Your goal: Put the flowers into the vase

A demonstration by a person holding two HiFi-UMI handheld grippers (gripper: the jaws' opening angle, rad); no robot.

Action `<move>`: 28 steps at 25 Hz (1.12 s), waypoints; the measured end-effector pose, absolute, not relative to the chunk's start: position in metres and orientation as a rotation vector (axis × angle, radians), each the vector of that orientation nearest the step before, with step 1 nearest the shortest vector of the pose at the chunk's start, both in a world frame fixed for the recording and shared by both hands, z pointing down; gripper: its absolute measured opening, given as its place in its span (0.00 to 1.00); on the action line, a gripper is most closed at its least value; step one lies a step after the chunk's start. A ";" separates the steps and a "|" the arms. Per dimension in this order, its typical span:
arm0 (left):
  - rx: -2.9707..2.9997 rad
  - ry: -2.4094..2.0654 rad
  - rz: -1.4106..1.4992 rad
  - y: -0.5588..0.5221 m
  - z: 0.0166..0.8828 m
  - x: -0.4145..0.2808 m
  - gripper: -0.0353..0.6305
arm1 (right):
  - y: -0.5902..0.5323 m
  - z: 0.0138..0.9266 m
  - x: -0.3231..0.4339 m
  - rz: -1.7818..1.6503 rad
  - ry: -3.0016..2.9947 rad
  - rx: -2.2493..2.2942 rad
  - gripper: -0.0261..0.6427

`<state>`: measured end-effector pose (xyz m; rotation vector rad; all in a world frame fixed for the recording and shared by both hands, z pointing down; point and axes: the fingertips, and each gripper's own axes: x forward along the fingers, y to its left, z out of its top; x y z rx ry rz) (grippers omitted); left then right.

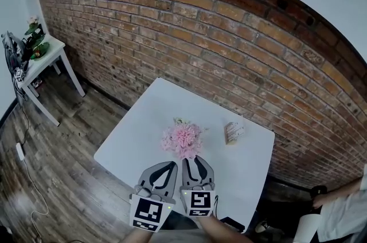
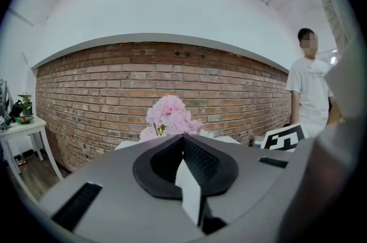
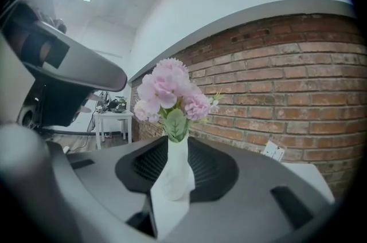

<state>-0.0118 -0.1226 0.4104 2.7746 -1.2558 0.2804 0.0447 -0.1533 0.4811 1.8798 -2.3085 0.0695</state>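
A bunch of pink flowers [image 1: 182,140] stands in a slim white vase [image 3: 174,173] on the white table [image 1: 137,133]. My right gripper [image 1: 196,160] reaches the vase from the near side. In the right gripper view its dark pads [image 3: 209,170] flank the vase's belly on both sides and look pressed on it. My left gripper [image 1: 167,165] is just left of it, jaws together, nothing between them. In the left gripper view the flowers [image 2: 169,116] rise beyond its tips [image 2: 183,137]. From the head view the vase is hidden under the blooms.
A small white printed packet [image 1: 234,132] lies right of the flowers. A brick wall [image 1: 189,35] runs behind the table. At far left stands a white side table [image 1: 49,55] with a plant. A person [image 1: 344,207] sits at the right. A cable [image 1: 23,150] lies on the wooden floor.
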 end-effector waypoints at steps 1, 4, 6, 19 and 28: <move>2.778 -1.252 0.280 -0.122 0.410 -0.011 0.06 | -0.152 0.478 0.046 0.063 -2.311 1.890 0.20; 2.789 -1.239 0.274 -0.120 0.409 -0.008 0.06 | -0.146 0.466 0.049 0.044 -2.319 1.918 0.16; 2.796 -1.232 0.267 -0.119 0.407 -0.007 0.06 | -0.141 0.458 0.051 0.026 -2.326 1.934 0.14; 2.843 -1.197 0.219 -0.104 0.395 0.004 0.06 | -0.107 0.405 0.056 -0.104 -2.374 1.982 0.07; 2.881 -1.196 0.180 -0.094 0.384 0.002 0.06 | -0.085 0.374 0.041 -0.131 -2.399 1.956 0.05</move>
